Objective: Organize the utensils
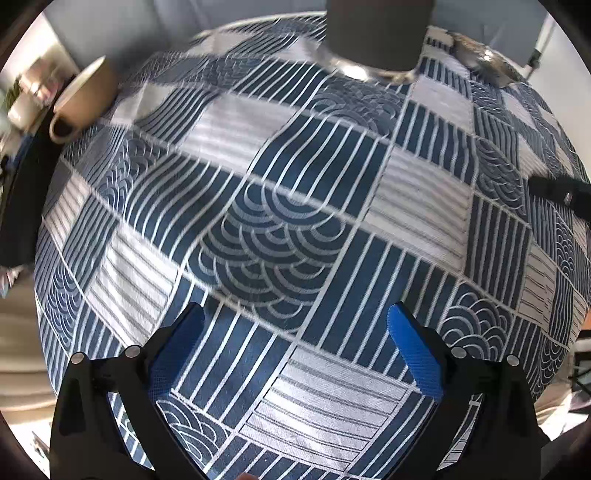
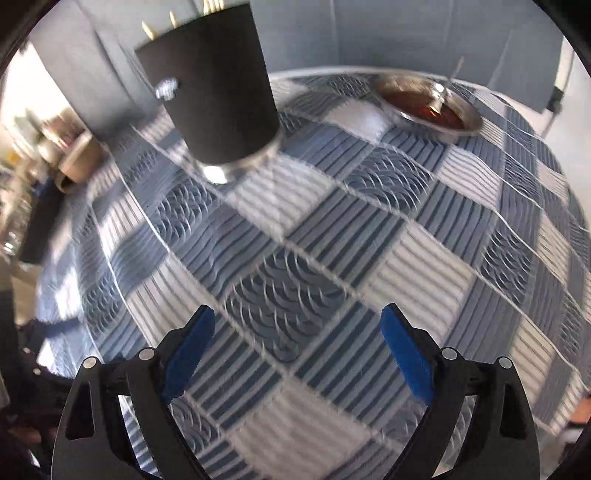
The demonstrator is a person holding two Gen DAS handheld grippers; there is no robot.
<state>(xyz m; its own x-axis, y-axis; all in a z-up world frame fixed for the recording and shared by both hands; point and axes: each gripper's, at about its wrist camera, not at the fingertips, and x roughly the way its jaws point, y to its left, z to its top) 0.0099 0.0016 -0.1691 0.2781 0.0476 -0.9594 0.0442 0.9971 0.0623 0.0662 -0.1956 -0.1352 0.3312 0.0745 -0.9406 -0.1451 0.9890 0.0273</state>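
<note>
At about ten o'clock on the table stands a beige ceramic mug [image 1: 86,98], near the edge of the blue-and-white patterned tablecloth [image 1: 280,221]. At twelve o'clock is the tall black cylindrical utensil holder with a shiny metal base [image 2: 218,96]; thin pale tips [image 2: 171,18], probably utensil ends, stick out of its top. I judge these utensils light, stiff and a little slippery, so each is best taken at the middle of its handle. The holder looks top-heavy and could tip if pushed high on its wall. At one o'clock lies a shallow round metal dish with a dark reddish inside [image 2: 430,107]; something small and shiny rests in it, too blurred to name.

The left gripper [image 1: 295,325] points steeply down at the cloth, its blue pads [image 1: 415,354] wide apart and nothing between them. The right gripper [image 2: 297,325] also points steeply down, well short of the holder, its jaws spread wide and empty. Its picture is smeared, so I think this hand is moving.
</note>
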